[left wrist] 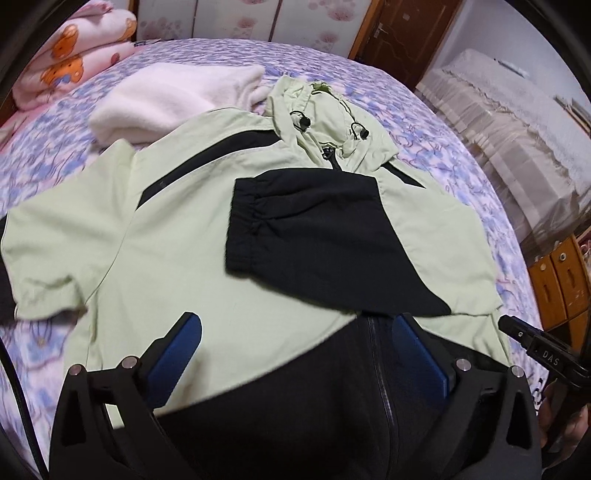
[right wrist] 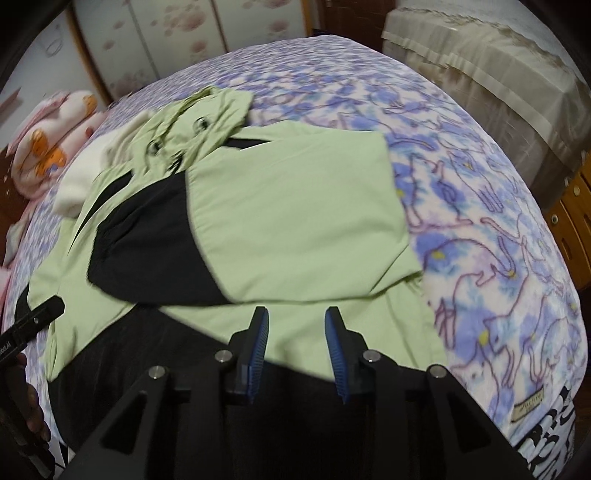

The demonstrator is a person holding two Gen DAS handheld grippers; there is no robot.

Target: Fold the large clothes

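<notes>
Matt cloth jacket (left wrist: 177, 236), fleecy blanket (right wrist: 480, 229), perhaps varnished wooden door (left wrist: 402, 33)

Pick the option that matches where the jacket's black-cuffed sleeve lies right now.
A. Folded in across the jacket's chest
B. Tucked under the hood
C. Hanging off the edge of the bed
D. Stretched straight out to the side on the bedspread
A: the sleeve lies folded across the front of the jacket, its black cuff resting on the green chest below the hood, not out on the bedspread.
</notes>
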